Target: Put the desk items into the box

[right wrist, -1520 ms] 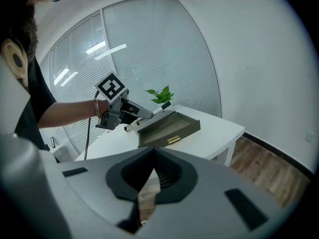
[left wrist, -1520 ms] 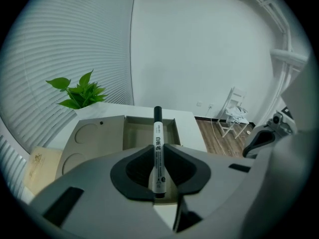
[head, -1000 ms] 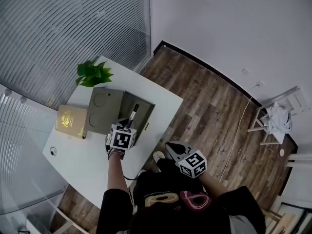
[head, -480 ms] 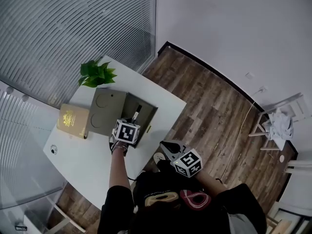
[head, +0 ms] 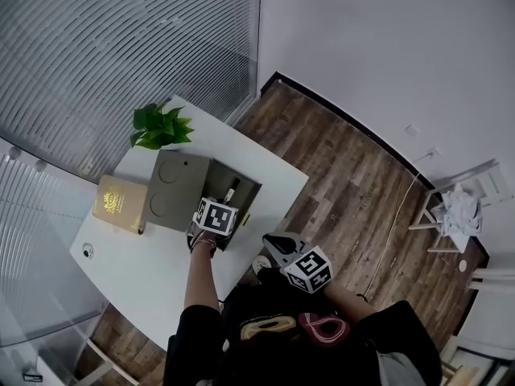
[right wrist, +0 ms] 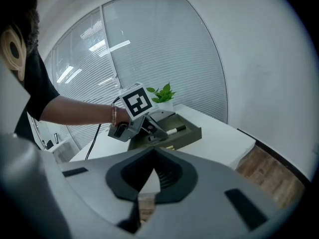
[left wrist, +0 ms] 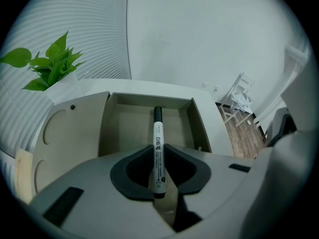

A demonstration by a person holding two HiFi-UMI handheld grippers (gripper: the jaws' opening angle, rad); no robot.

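White counter (head: 153,273) on wood-plank floor (head: 354,175), blinds (head: 121,47) behind. Jaws of left gripper (left wrist: 159,153) pinch a whiteboard marker (left wrist: 157,131) over the open box (left wrist: 129,126); right gripper (right wrist: 153,169) jaws pressed together (empty)

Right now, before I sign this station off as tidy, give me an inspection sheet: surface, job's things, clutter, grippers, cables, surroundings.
Surface: white desk, carrying the things below.
Job's things: open olive-grey box, its lid folded flat alongside; black-capped white marker pen held over the cavity.
Clutter: green leafy plant; flat gold box beside the lid; small round object, too small to identify.
Grippers: left gripper shut on the marker; right gripper shut, empty, off the desk's edge.
Cables: black cable trailing from the left gripper.
Surroundings: wood floor, slatted blinds, white chair.
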